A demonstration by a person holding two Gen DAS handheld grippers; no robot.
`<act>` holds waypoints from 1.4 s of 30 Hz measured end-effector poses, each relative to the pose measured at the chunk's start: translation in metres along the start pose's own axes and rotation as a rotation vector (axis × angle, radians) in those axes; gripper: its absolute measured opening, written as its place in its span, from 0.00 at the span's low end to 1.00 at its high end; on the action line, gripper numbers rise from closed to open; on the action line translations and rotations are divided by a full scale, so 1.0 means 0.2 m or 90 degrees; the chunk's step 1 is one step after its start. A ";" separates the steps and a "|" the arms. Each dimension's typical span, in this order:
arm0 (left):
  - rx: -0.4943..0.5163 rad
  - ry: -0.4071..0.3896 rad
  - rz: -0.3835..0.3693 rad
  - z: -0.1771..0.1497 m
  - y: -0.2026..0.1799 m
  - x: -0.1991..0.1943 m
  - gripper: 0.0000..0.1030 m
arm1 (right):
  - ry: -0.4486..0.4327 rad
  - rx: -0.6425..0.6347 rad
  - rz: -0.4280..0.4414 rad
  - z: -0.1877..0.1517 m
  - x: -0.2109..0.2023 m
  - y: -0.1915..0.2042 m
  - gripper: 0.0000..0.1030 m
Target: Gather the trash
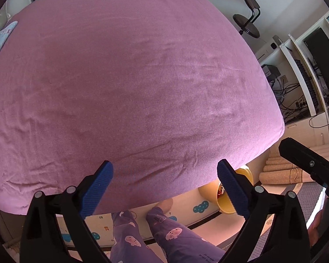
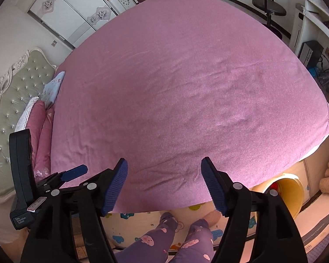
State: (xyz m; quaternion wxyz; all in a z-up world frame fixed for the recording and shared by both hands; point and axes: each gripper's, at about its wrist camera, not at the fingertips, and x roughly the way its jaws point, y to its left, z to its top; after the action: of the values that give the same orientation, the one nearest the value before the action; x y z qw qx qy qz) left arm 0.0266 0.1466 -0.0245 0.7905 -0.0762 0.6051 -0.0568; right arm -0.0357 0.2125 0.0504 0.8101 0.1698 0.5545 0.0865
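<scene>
A yellow trash bin (image 1: 227, 199) stands on the floor at the bed's near right corner, with red trash inside; it also shows in the right wrist view (image 2: 289, 191). No loose trash shows on the pink bed sheet (image 1: 131, 76). My left gripper (image 1: 164, 171) is open and empty above the bed's near edge. My right gripper (image 2: 164, 168) is open and empty over the same edge. The left gripper also shows at the left of the right wrist view (image 2: 73, 173), and the right one's body at the right of the left wrist view (image 1: 309, 164).
The pink bed (image 2: 175, 76) fills both views. Pillows (image 2: 43, 114) and a padded headboard (image 2: 13, 100) lie at the left. A black stool (image 1: 247, 19) and a desk with cables (image 1: 296, 87) stand at the right. The person's legs (image 2: 175, 239) stand on a patterned mat below.
</scene>
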 end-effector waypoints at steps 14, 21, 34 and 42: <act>-0.030 -0.151 0.098 -0.06 0.19 -0.59 0.96 | -0.103 -0.087 -0.006 0.08 -0.27 0.44 0.85; -0.047 -0.181 0.103 -0.06 0.25 -0.70 0.96 | -0.120 -0.100 0.017 0.07 -0.30 0.57 0.85; -0.050 -0.199 0.104 0.00 0.36 -0.74 0.96 | -0.134 -0.123 0.025 0.04 -0.31 0.69 0.85; -0.055 -0.208 0.113 0.02 0.43 -0.77 0.96 | -0.139 -0.111 0.022 0.01 -0.30 0.72 0.86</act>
State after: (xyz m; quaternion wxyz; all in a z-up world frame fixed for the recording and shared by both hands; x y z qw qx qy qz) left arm -0.0099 0.2602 0.1065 0.8762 -0.0648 0.4746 0.0524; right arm -0.0493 0.3254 0.1568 0.8756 0.1168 0.4507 0.1288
